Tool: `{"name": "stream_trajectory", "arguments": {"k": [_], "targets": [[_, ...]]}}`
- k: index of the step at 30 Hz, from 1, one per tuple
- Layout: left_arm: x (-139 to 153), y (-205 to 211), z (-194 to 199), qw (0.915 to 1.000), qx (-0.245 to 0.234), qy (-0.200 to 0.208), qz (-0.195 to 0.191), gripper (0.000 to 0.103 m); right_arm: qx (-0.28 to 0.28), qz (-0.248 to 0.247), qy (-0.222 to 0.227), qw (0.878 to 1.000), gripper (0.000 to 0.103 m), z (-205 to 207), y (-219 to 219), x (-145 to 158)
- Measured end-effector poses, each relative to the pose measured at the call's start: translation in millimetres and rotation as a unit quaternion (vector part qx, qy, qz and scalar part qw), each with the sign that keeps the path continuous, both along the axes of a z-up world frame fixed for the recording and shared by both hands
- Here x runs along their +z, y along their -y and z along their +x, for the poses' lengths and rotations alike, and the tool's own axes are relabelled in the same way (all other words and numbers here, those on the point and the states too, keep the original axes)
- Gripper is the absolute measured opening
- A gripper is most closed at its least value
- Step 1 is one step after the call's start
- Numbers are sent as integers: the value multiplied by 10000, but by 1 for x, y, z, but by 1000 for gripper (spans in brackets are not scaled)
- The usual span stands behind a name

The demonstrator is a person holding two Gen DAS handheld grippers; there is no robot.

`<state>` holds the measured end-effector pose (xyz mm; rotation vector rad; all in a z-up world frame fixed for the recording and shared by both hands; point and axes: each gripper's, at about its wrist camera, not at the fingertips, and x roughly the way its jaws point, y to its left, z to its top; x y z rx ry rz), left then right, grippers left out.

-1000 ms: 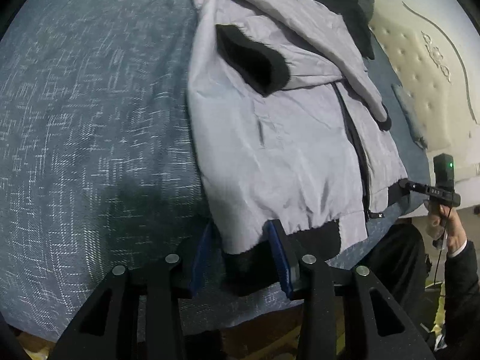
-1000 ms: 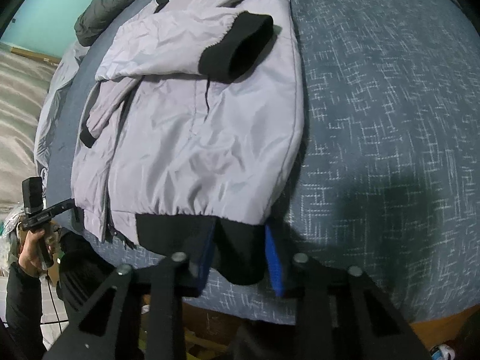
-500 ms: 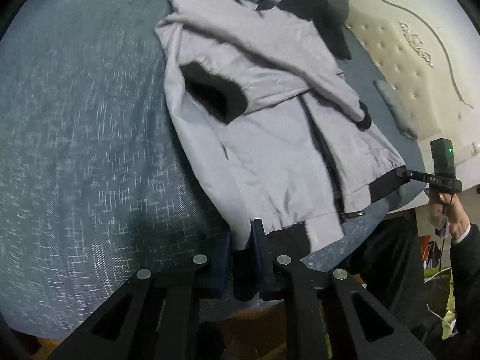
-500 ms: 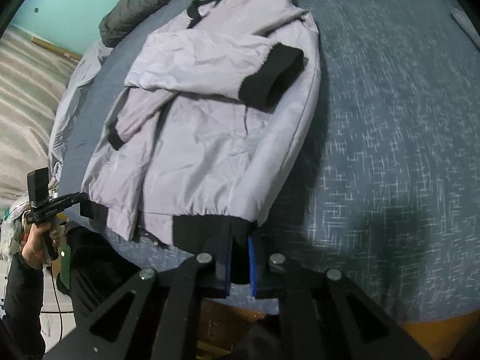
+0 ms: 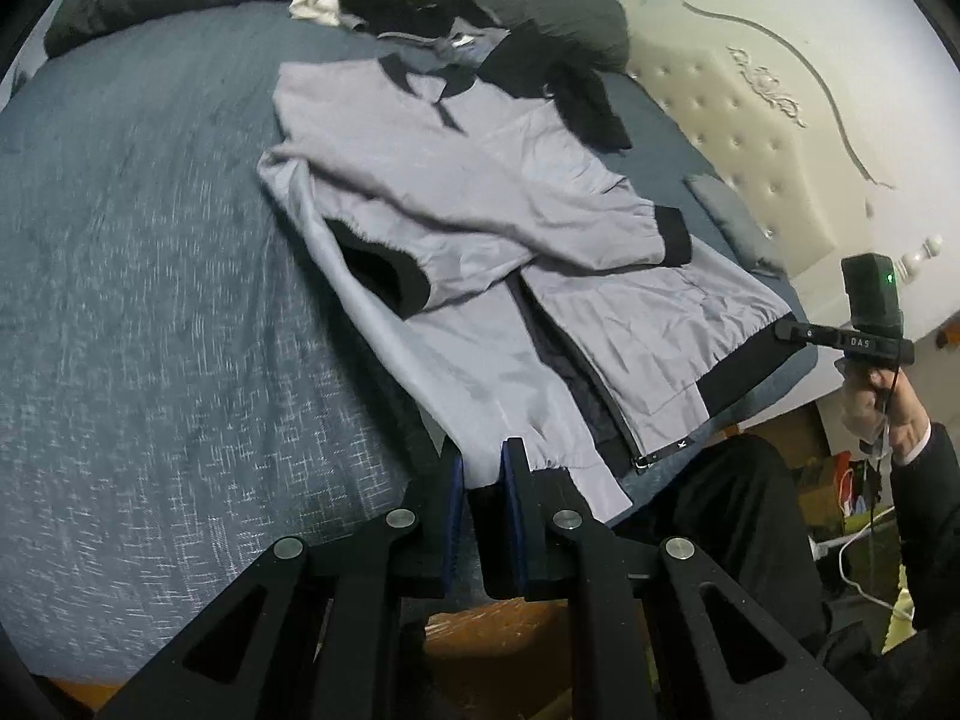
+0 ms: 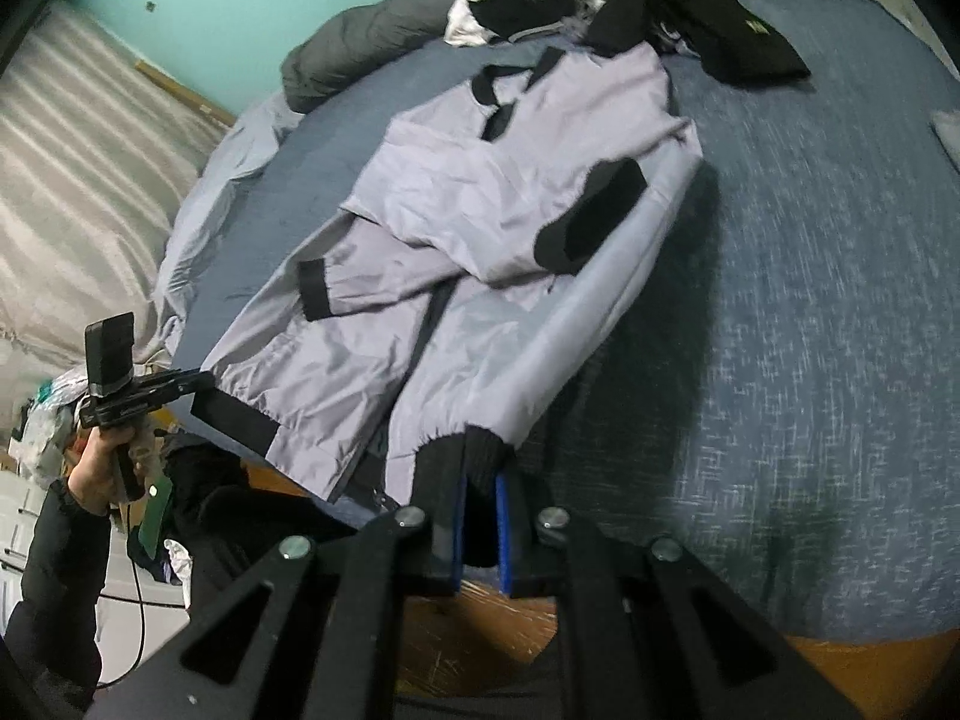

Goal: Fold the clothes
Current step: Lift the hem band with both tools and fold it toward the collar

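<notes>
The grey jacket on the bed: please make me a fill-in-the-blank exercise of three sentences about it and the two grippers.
1. The grey jacket lies on a bed with a ____ cover.
2. The left gripper is shut on the jacket's black ____.
3. The right gripper grips the same band, and both sleeves lie ____ over the chest.

Missing words: blue; hem; folded

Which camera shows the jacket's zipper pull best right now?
The left wrist view: the zipper pull hangs clear at the hem of the grey jacket, just right of the left gripper. In the right wrist view that spot sits in shadow; the pull cannot be made out.
</notes>
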<state>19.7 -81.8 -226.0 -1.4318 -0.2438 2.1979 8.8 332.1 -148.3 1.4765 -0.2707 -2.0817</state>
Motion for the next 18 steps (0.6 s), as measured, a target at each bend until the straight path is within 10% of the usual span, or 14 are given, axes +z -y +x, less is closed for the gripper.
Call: {"name": "stream_trajectory", "arguments": {"k": [18], "targets": [[79, -3, 17, 9964, -405, -730, 124, 13, 515, -487, -806, 9942, 7, 23, 1, 97]]}}
